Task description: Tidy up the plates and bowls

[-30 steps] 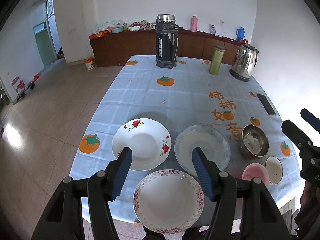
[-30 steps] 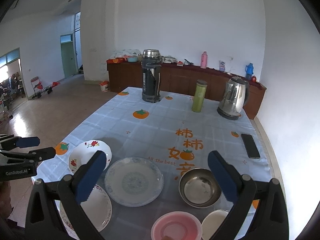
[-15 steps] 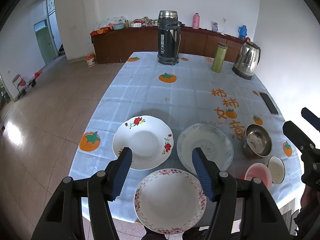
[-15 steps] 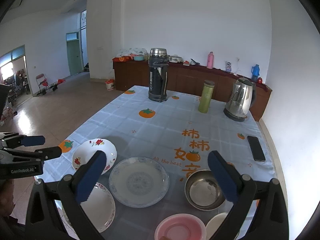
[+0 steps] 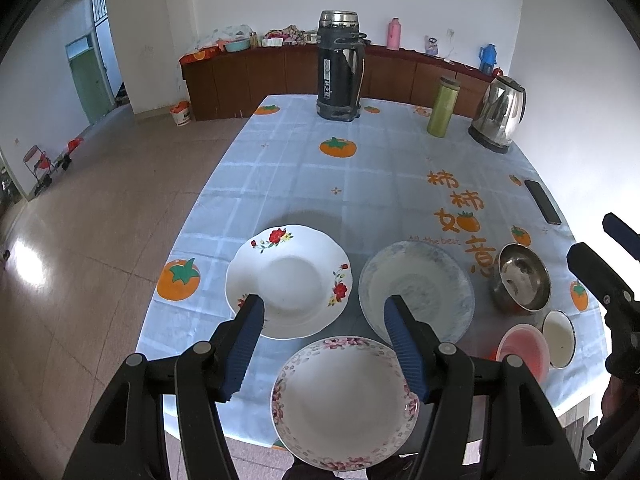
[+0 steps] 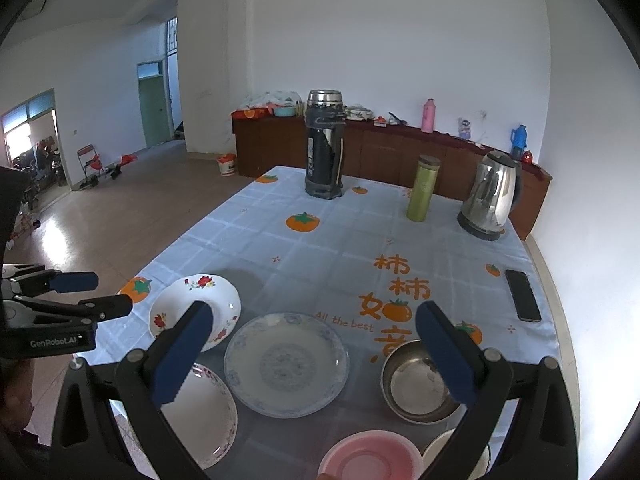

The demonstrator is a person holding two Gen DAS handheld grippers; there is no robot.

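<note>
Left wrist view: the left tongs (image 5: 322,312) hang open and empty above the near end of the tabletop (image 5: 360,184). Below them sits the pink-rimmed plate (image 5: 344,402) at the near edge, with the red-flowered plate (image 5: 289,280) just beyond on the left and the blue-patterned plate (image 5: 416,288) on the right. Farther right stand the steel bowl (image 5: 520,278), the pink bowl (image 5: 522,354) and the small white bowl (image 5: 559,338). The right tongs (image 5: 600,248) show at the right edge, spread apart.

Right wrist view: the right tongs (image 6: 314,332) are wide open, holding nothing, over the blue-patterned plate (image 6: 286,368) and steel bowl (image 6: 420,386). The pink bowl (image 6: 370,458) lies nearest. The left tongs (image 6: 92,294) hover open at the left, beside the red-flowered plate (image 6: 196,300).
</note>
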